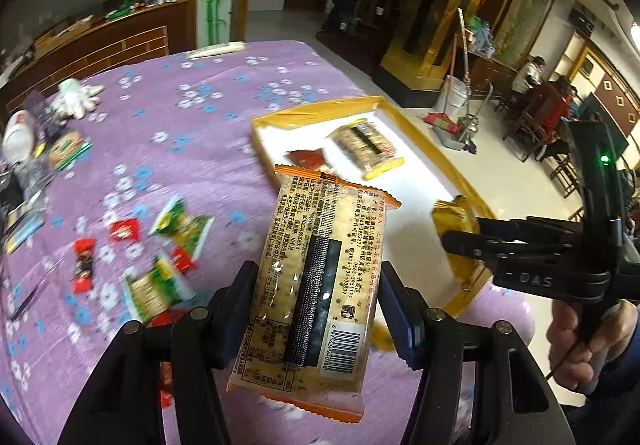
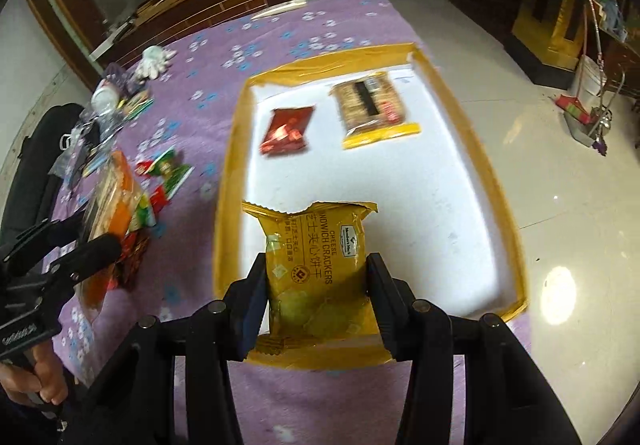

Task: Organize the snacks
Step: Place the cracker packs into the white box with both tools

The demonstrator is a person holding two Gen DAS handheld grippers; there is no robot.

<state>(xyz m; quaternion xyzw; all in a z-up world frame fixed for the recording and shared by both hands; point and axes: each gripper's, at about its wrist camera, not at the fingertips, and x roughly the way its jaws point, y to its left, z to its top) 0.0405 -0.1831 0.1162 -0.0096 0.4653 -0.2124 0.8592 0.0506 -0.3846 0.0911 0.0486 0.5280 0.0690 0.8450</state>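
My left gripper [image 1: 316,309] is shut on an orange-edged cracker pack [image 1: 320,245], held above the purple tablecloth just left of the yellow-rimmed tray [image 1: 316,111]. My right gripper [image 2: 316,301] is shut on a yellow cheese sandwich cracker pack [image 2: 316,257], above the near end of the tray [image 2: 232,149]. A red snack packet [image 2: 286,131] and a yellow-edged cracker pack [image 2: 372,109] lie on the tray's white floor. The right gripper [image 1: 460,233] shows at the right of the left wrist view with its yellow pack [image 1: 456,221]; the left gripper [image 2: 96,245] shows at the left of the right wrist view.
Several loose green and red snack packets [image 1: 176,229] lie on the purple flowered cloth [image 1: 192,117] left of the tray. A white glove [image 1: 78,97] and other clutter sit at the far left. The table's right edge drops to a tiled floor [image 2: 560,205].
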